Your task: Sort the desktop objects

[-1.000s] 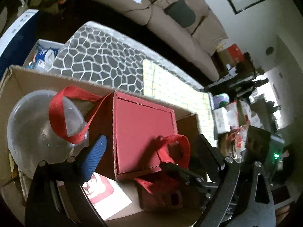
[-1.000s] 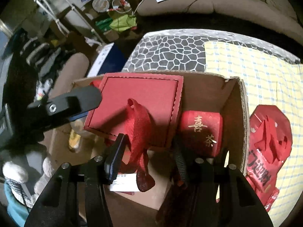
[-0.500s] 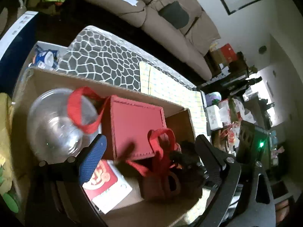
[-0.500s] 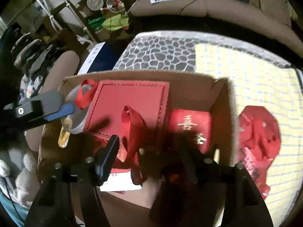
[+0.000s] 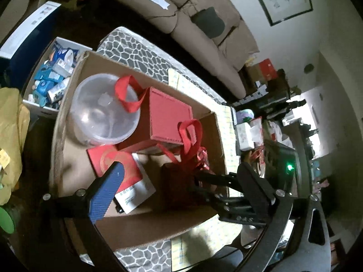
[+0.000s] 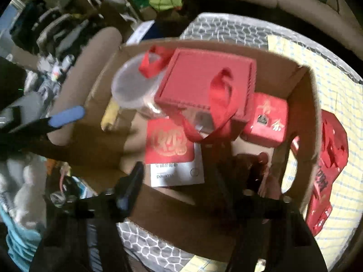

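Your left tongs [image 5: 179, 181] have just been spreading wide w/ nothing between them, clear of the cardboard box [image 6: 304, 122]. Clear bowl [image 6: 129, 90], then red gift box [image 6: 204, 79] packed inside. Right tongs [image 6: 195, 176] half-open, just been closing (can't tell if pinching anything); red bag [image 6: 326, 167] is outside on the table.

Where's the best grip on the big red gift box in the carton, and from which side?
Take the red ribbon handle arching above the red gift box, coming from straight above. The lid is probably too wide and flat for the jaws, and the clear plastic bowl and small red box crowd its sides.
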{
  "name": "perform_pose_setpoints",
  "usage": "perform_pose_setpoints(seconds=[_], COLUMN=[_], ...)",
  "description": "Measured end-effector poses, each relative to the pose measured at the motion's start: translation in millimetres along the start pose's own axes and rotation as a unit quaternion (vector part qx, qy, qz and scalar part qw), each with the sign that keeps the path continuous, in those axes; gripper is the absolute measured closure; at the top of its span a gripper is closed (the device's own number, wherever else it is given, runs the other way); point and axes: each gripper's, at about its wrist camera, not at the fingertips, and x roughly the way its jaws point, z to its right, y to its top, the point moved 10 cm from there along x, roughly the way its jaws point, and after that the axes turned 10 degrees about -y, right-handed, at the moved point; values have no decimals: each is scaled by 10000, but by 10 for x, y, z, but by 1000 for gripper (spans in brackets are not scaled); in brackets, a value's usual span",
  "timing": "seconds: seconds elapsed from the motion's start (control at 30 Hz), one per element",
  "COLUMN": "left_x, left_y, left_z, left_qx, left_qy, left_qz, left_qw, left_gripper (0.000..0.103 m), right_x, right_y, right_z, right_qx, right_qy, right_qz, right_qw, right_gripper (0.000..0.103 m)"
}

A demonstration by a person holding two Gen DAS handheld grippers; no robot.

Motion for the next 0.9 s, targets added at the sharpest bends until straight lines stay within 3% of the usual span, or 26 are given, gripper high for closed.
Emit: perform_pose_setpoints(seconds=[0.37, 0.53, 0.9], left_x=[-25, -36, -61], left_y=[-362, -596, -990], left_z=[43, 137, 243], left_qx=[213, 513, 851], left_qy=[456, 949, 1459], left_qz=[-147, -217, -168], left_qw=[9986, 9939, 9855], left_gripper=[0, 0, 0], right_x=[-119, -297, -536], right_y=[-211, -360, -734], right_z=[-29, 65, 188], right_qx=[337, 443, 540], right_qy=[-230, -455, -944], right_qz=[184, 394, 792], right_qw=[9990, 9972, 9909], right_gripper=[46, 37, 32])
